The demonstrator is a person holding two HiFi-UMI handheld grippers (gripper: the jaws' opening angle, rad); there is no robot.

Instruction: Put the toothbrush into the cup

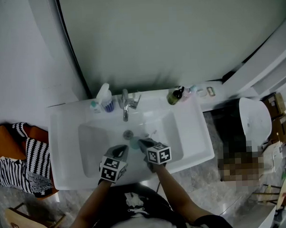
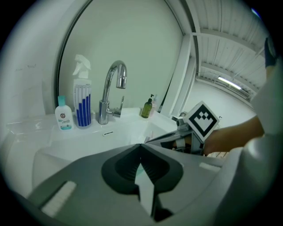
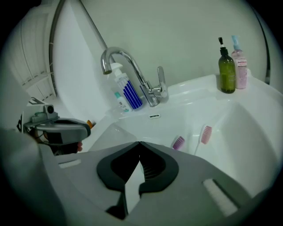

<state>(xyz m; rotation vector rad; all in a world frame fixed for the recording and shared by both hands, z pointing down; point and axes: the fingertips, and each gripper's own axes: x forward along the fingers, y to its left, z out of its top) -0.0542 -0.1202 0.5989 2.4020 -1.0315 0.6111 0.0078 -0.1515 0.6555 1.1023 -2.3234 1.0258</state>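
Looking down in the head view: the left gripper and right gripper hang close together over the sink, with a teal cup between them. Left gripper view: the jaw tips meet. A teal sliver of the cup shows in the gap behind them; whether it is pinched cannot be told. Right gripper view: the jaws are together, with nothing seen between them. The pink-headed toothbrush lies in the sink to their right, apart from them. Beside it is a purple head, brush or reflection undetermined.

light: dim, flat | edges: fisheye vignette | focus: soft
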